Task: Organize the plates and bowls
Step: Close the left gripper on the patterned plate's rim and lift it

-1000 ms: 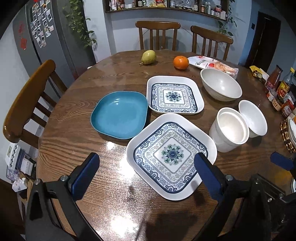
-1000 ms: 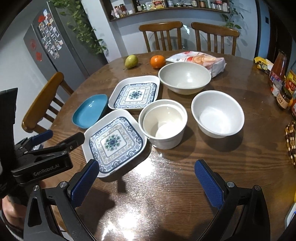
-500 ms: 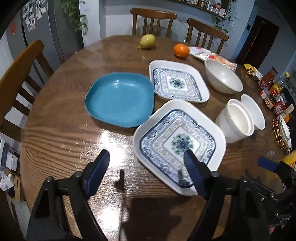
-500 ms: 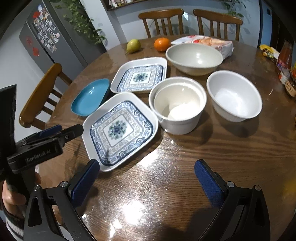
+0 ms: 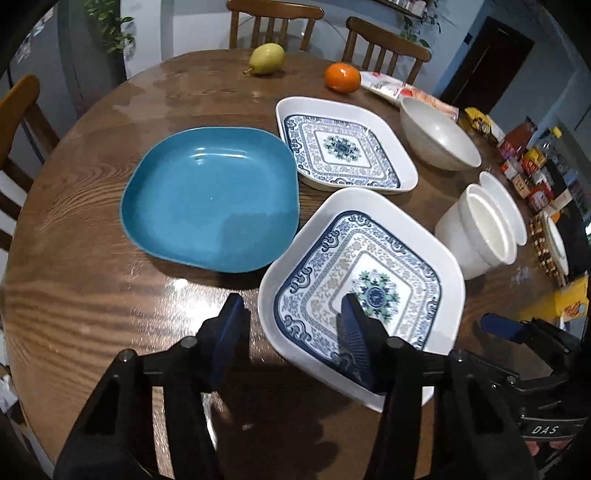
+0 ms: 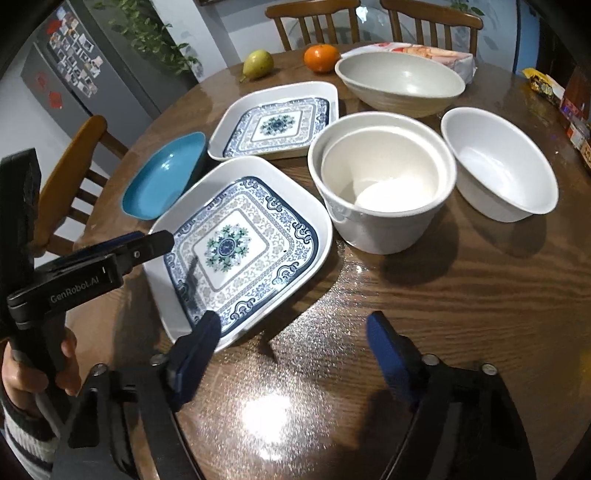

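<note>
A near patterned square plate (image 5: 373, 273) (image 6: 240, 247) lies on the round wooden table (image 5: 74, 280). My left gripper (image 5: 291, 325) (image 6: 155, 240) straddles its near left rim, one finger (image 5: 354, 339) over the plate and the other (image 5: 229, 332) outside; the jaws are still apart. A second patterned plate (image 5: 343, 147) (image 6: 277, 122) and a blue plate (image 5: 210, 199) (image 6: 166, 177) lie beyond. Two nested white bowls (image 6: 384, 181), a white bowl (image 6: 498, 162) and a grey bowl (image 6: 399, 81) stand to the right. My right gripper (image 6: 291, 350) is open and empty over bare table.
A pear (image 5: 266, 62), an orange (image 5: 341, 77) and a snack bag (image 6: 436, 55) lie at the far side. Jars and bottles (image 5: 528, 166) stand along the right edge. Wooden chairs (image 5: 273, 18) ring the table.
My left gripper has moved forward and down to the near patterned plate's rim, and its jaws have narrowed. My right gripper has moved closer to the table.
</note>
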`<act>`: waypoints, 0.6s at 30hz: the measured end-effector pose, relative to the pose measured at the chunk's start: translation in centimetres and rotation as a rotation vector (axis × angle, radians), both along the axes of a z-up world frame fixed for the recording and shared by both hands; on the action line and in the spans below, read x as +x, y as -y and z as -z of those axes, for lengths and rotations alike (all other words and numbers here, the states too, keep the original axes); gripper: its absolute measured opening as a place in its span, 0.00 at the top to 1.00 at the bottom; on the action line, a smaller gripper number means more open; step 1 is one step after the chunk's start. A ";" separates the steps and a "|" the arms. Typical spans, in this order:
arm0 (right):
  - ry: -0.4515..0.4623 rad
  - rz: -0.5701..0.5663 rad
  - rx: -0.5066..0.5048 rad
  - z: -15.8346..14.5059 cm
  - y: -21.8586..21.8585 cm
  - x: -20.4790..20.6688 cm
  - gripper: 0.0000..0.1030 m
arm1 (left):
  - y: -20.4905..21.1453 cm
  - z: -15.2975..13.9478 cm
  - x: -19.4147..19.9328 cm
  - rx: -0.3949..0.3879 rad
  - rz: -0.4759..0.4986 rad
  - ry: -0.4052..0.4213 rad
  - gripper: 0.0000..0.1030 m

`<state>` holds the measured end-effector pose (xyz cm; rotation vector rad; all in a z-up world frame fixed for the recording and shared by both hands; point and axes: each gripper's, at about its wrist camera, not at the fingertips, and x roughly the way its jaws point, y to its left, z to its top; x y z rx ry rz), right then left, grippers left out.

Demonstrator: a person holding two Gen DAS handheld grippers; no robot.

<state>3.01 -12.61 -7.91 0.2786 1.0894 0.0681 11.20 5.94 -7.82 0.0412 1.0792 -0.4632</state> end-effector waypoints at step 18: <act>-0.016 -0.043 -0.053 0.9 -0.7 1.8 0.75 | -0.6 0.9 -0.5 0.040 -0.004 -0.011 0.86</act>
